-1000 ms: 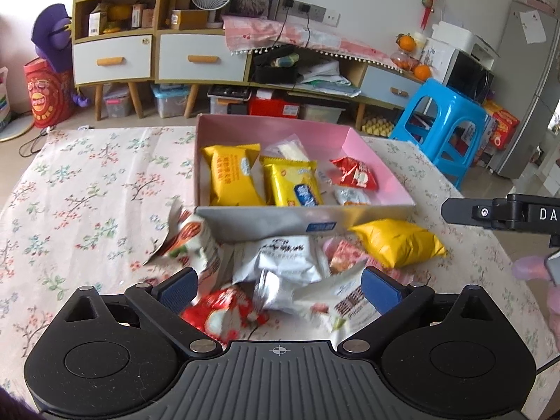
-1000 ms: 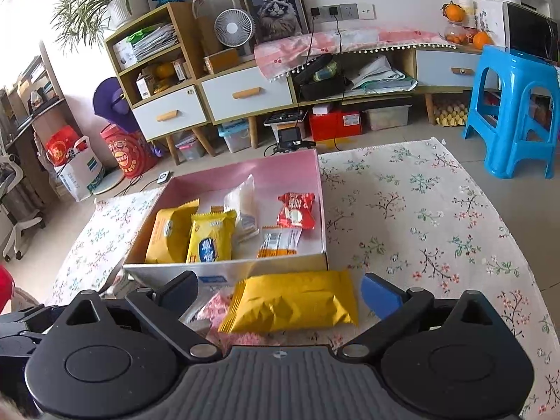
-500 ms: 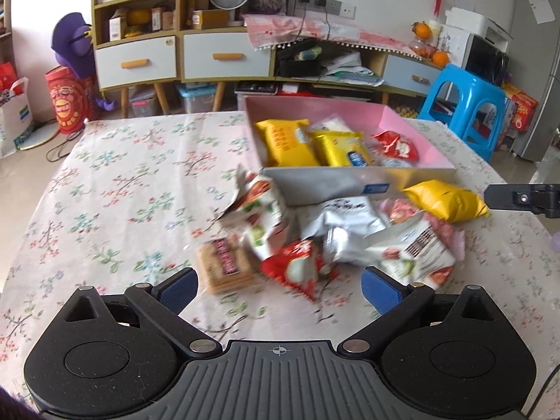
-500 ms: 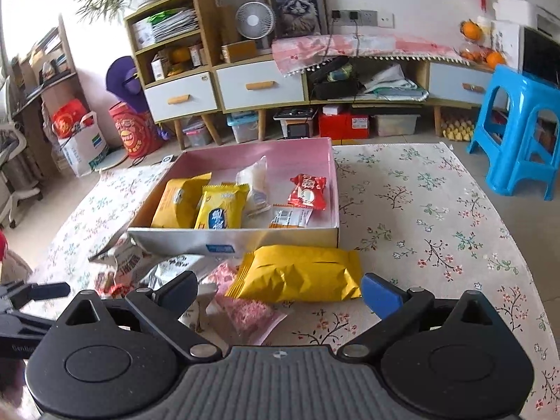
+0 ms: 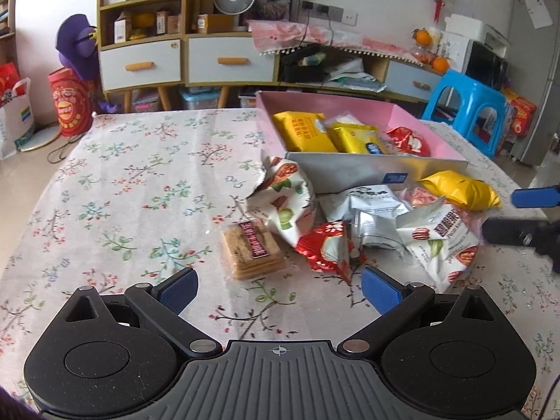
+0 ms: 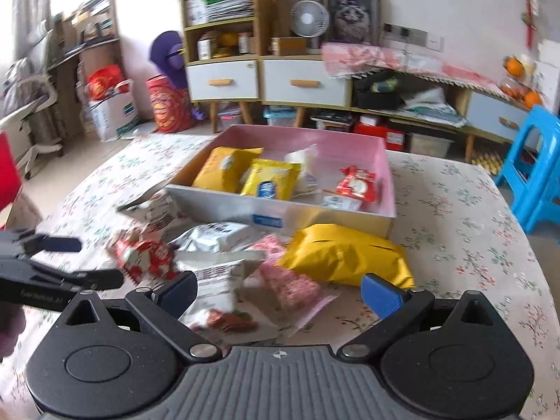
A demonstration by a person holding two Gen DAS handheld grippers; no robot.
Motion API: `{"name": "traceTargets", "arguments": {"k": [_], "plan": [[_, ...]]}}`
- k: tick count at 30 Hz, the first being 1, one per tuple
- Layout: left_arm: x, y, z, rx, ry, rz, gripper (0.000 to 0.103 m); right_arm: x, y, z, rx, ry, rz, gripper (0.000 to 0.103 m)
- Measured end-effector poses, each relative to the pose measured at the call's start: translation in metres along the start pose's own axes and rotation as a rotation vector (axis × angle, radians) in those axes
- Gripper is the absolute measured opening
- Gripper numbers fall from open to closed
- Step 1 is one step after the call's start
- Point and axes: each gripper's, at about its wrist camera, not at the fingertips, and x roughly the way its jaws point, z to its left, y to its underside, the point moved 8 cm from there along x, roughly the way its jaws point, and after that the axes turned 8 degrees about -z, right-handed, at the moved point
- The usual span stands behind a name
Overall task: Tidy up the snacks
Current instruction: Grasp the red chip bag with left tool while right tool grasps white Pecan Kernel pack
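Observation:
A pink box (image 5: 413, 119) (image 6: 383, 161) on the flowered table holds yellow packs (image 5: 302, 131) and a red pack (image 5: 409, 140). Loose snacks lie in front of it: a cracker pack (image 5: 252, 248), a red pack (image 5: 325, 248), silver packs (image 5: 372, 203), a nut bag (image 5: 441, 245), a yellow bag (image 5: 458, 189) (image 6: 344, 253) and a pink pack (image 6: 290, 280). My left gripper (image 5: 278, 288) is open and empty, just short of the cracker pack. My right gripper (image 6: 278, 292) is open and empty over the nut bag (image 6: 217, 287) and pink pack.
The table edge runs along the right, with a blue stool (image 5: 469, 105) beyond it. Cabinets with drawers (image 5: 182, 59) stand behind the table. The right gripper shows at the right edge of the left wrist view (image 5: 525, 217); the left gripper at the left of the right wrist view (image 6: 52, 262).
Both grippers have pulled back from the box and shifted left. More of the loose pile and the cracker pack have come into the left view. Both stayed open.

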Motion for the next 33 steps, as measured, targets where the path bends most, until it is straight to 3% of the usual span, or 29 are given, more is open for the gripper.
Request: {"name": "traceTargets", "arguments": {"k": [5, 11, 15, 24, 33], "plan": [[-0.001, -0.002, -0.009, 0.022, 0.037, -0.057, 0.098, 0.001, 0.007, 0.024, -0.106, -0.045, -0.011, 0.092], [0.002, -0.009, -0.023, 0.049, 0.092, -0.103, 0.085, 0.006, 0.016, 0.038, -0.187, -0.067, -0.013, 0.085], [0.009, -0.009, -0.028, 0.071, 0.106, -0.097, 0.07, 0.009, 0.018, 0.044, -0.21, -0.083, -0.006, 0.078], [0.021, -0.006, -0.034, 0.097, 0.116, -0.078, 0.051, 0.018, 0.021, 0.053, -0.228, -0.107, 0.025, 0.062], [0.029, -0.004, -0.028, 0.061, 0.106, -0.059, 0.043, 0.029, 0.024, 0.05, -0.201, -0.103, 0.069, 0.047]]}}
